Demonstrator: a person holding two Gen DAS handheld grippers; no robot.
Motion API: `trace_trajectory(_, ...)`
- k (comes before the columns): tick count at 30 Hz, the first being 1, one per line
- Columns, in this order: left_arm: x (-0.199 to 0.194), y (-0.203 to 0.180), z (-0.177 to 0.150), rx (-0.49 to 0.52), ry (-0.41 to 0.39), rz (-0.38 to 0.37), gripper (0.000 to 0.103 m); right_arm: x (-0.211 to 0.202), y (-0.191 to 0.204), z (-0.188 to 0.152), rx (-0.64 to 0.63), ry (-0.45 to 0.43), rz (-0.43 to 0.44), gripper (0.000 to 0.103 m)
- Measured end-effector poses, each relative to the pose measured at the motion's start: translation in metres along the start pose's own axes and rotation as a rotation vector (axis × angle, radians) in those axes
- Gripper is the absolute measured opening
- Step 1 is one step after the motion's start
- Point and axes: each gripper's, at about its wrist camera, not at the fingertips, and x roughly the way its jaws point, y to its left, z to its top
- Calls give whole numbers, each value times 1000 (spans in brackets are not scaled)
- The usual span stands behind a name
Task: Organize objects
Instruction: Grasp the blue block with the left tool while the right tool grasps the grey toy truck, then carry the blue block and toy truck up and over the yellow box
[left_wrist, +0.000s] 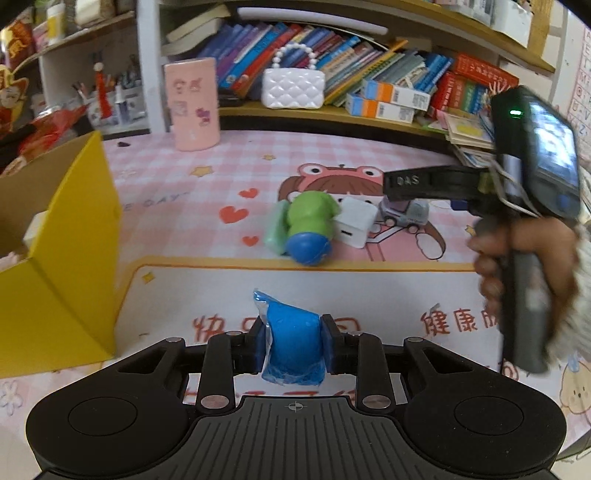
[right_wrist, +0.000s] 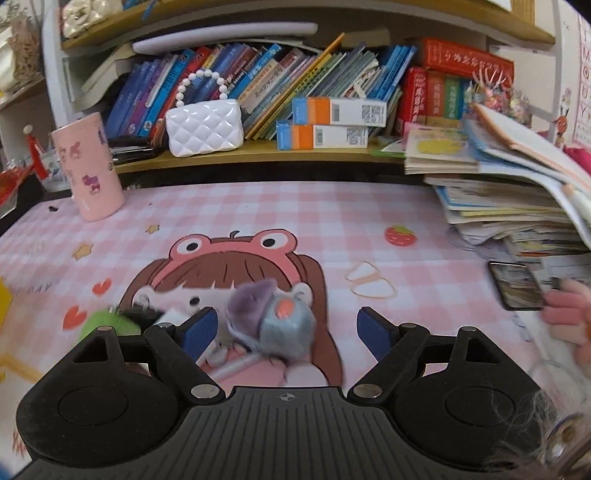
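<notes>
One item was in hand, a blue packet (left_wrist: 293, 341) clamped by the left gripper (left_wrist: 294, 341) nr the desk mat's (left_wrist: 369, 288) front edge beside the yellow box (left_wrist: 70, 266); right gripper (right_wrist: 286, 328) gaped over the toy car (right_wrist: 284, 319), w/ green toy (left_wrist: 308, 229) & white cube (left_wrist: 354, 221) left mid-mat.

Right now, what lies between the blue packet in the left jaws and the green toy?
Only bare printed mat, in the left wrist view. The left gripper is shut on the blue packet; the green toy lies beyond it.

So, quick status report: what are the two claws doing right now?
Left claw shut on blue packet. Right claw open over grey toy car, not gripping. Yellow box at left, path unobstructed.
</notes>
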Motion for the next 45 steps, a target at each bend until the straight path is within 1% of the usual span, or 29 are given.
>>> trace_trajectory(2, -4, 4, 0, -5, -5, 20, 28, 14, 3, 2, 12, 15, -4, 81)
trace_trajectory(4, -7, 8, 0, -18, -10, 33, 28, 27, 5, 1, 16, 43, -10, 78)
trace_trajectory(5, -9, 11, 0, -24, -12, 39, 28, 33, 5, -1, 22, 65, -12, 76)
trace_trajectory(6, -10, 12, 0, -28, -15, 40, 28, 37, 4, -2, 38, 82, -11, 66)
trace_trajectory(7, -11, 14, 0, -29, -18, 39, 28, 37, 1, -4, 64, 87, 8, 62)
trace_trajectory(10, -16, 16, 0, -18, -39, 33, 27, 29, -2, -7, 91, 76, 5, 60)
trace_trajectory(14, -20, 18, -1, 2, -59, 4, 27, -1, -6, -11, 83, 20, -24, 60)
trace_trajectory(17, -22, 18, -3, 0, -70, -21, 27, -30, -7, -17, 73, 4, -18, 60)
trace_trajectory(21, -23, 22, -7, -27, -56, -50, 27, -68, -2, -29, 48, 11, -19, 61)
trace_trajectory(26, -29, 25, -13, 0, -70, -110, 27, -117, 8, -51, 45, 17, -19, 61)
trace_trajectory(29, -36, 31, -17, -12, -82, -147, 27, -138, 19, -66, 17, 19, -29, 61)
trace_trajectory(32, -43, 40, -24, -21, -94, -166, 27, -152, 35, -81, -31, 30, -27, 61)
trace_trajectory(38, -63, 68, -43, -53, -111, -170, 27, -172, 72, -101, -114, 33, -12, 61)
trace_trajectory(42, -76, 95, -59, -105, -103, -146, 27, -184, 97, -110, -142, 26, -3, 61)
trace_trajectory(45, -91, 118, -72, -151, -109, -124, 27, -192, 117, -119, -165, 38, 15, 61)
